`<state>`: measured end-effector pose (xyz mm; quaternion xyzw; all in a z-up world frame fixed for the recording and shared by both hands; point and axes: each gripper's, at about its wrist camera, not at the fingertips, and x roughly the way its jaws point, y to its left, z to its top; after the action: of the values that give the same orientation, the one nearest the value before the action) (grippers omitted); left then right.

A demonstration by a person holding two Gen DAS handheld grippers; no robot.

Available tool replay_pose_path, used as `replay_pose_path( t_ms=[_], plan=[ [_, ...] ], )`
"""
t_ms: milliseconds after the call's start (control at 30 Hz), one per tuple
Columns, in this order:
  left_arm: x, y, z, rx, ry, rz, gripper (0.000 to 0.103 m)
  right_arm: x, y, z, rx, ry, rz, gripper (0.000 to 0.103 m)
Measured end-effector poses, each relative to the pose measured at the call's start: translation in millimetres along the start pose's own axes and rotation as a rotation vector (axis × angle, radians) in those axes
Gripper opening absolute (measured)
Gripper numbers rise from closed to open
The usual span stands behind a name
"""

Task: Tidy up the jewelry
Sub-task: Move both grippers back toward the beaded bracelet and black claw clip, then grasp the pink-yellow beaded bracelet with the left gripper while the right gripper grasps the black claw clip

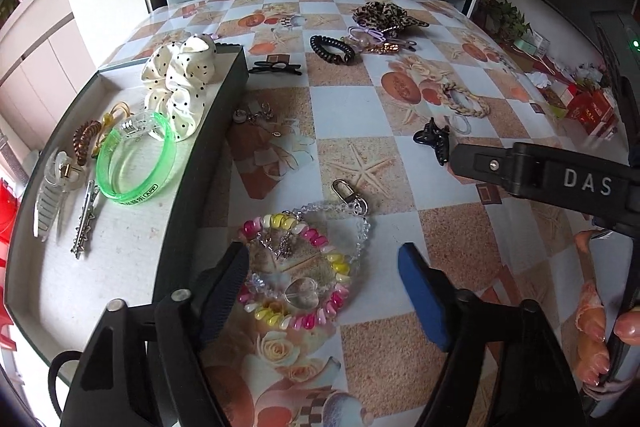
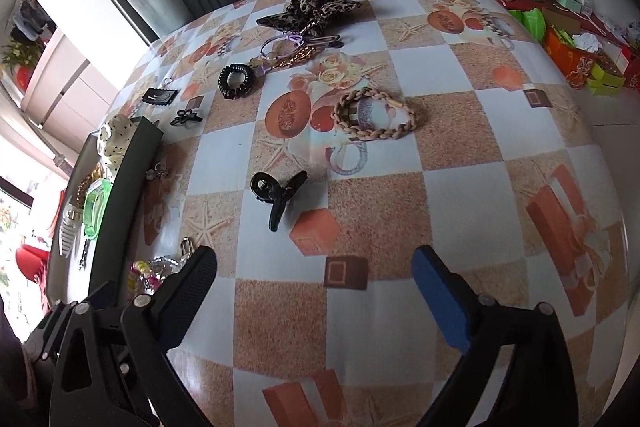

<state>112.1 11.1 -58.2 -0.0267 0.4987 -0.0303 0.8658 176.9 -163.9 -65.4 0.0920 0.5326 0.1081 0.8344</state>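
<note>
1. The left gripper [image 1: 322, 291] has its fingers [image 1: 224, 283] moderately apart and around the pink and yellow coil bracelet [image 1: 296, 267]. This bracelet lies on the table together with a clear bead chain [image 1: 356, 223]. The pads do not press on it yet, so I judge that nothing is held.
2. The right gripper [image 2: 316, 291] has its fingers [image 2: 440, 291] wide apart over bare tablecloth and holds nothing. The black claw clip [image 2: 278, 193] lies just beyond it.
3. Done, as far as I can see: the tray [image 1: 208, 131] at the left already holds the polka-dot scrunchie [image 1: 180, 83], green bangles [image 1: 136, 163], a brown coil tie [image 1: 86, 141], a clear claw clip [image 1: 50, 195] and a silver hair clip [image 1: 84, 219].
4. Left on the table [image 1: 448, 259]: the bracelet, the claw clip, a braided band [image 2: 374, 119], a black coil tie [image 2: 236, 81], a leopard scrunchie [image 2: 316, 7], a small black clip [image 2: 186, 117] and some small metal pieces. I judge that about half remains.
5. Both grippers point steeply down at the near part of the table. The right gripper's body and the fingers of a hand [image 1: 592, 339] show at the right edge of the left view.
</note>
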Motion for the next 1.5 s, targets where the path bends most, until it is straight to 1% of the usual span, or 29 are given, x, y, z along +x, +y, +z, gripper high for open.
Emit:
replay_pose_path(
  t_ms=[33,100,200,333,367,400,467,500,533,567,600,633,700,733,767,800,867,933,1233,1500],
  plan=[
    [2.5,0.3,0.7,-0.004,0.009,-0.001,0.066,4.3,1.8,2.2,-0.005,0.005,0.000,0.095],
    [6.9,1.4,1.7,-0.017,0.021,0.001,0.066,12.5,5.3,5.8,-0.014,0.015,-0.003,0.092],
    [11.5,2.0,3.2,-0.026,0.029,0.005,0.059,19.6,8.0,9.5,-0.022,0.018,-0.006,0.089],
    [16.1,3.5,3.4,-0.038,0.039,0.014,0.059,23.7,13.7,13.4,-0.040,-0.001,-0.028,0.088],
    [16.7,3.6,3.1,-0.040,0.040,0.015,0.056,24.7,15.2,14.2,-0.042,-0.005,-0.033,0.087],
    [17.2,3.4,2.6,-0.039,0.042,0.019,0.049,25.7,16.8,14.8,-0.046,-0.010,-0.041,0.086],
    [17.0,2.1,2.1,-0.032,0.040,0.028,0.049,27.6,20.0,15.5,-0.058,-0.021,-0.059,0.084],
    [17.6,2.0,2.8,-0.030,0.040,0.028,0.045,28.6,22.0,15.7,-0.065,-0.027,-0.071,0.082],
    [17.3,1.6,2.7,-0.028,0.038,0.033,0.038,29.7,24.7,15.2,-0.076,-0.033,-0.086,0.081],
    [17.2,1.4,2.6,-0.024,0.037,0.034,0.038,30.2,26.6,14.8,-0.085,-0.038,-0.097,0.079],
    [17.1,1.5,2.7,-0.025,0.037,0.033,0.038,30.6,29.0,14.2,-0.096,-0.044,-0.112,0.074],
    [16.8,2.0,2.5,-0.026,0.036,0.032,0.033,30.9,30.9,13.9,-0.104,-0.050,-0.124,0.070],
    [16.3,3.1,2.2,-0.026,0.035,0.031,0.026,31.5,32.6,14.0,-0.114,-0.058,-0.146,0.053],
    [16.1,3.9,2.2,-0.028,0.035,0.027,0.026,31.5,32.9,13.8,-0.117,-0.062,-0.152,0.049],
    [15.6,4.6,1.7,-0.028,0.034,0.024,0.024,31.3,32.9,13.8,-0.117,-0.065,-0.154,0.040],
    [15.2,5.3,1.4,-0.028,0.033,0.023,0.017,30.6,32.2,13.4,-0.115,-0.067,-0.152,0.030],
    [13.1,6.7,0.3,-0.028,0.027,0.016,0.015,29.2,29.7,12.9,-0.104,-0.071,-0.144,0.023],
    [9.0,7.6,-0.5,-0.027,0.013,0.009,0.012,27.3,27.0,11.4,-0.092,-0.078,-0.137,0.023],
    [-17.4,7.9,-5.0,-0.001,-0.040,-0.053,0.012,0.2,19.3,0.0,-0.075,-0.121,-0.092,0.023],
    [-47.4,4.8,-13.2,0.037,-0.082,-0.109,0.012,-26.7,17.0,-21.6,-0.067,-0.142,-0.046,0.023]
  ],
)
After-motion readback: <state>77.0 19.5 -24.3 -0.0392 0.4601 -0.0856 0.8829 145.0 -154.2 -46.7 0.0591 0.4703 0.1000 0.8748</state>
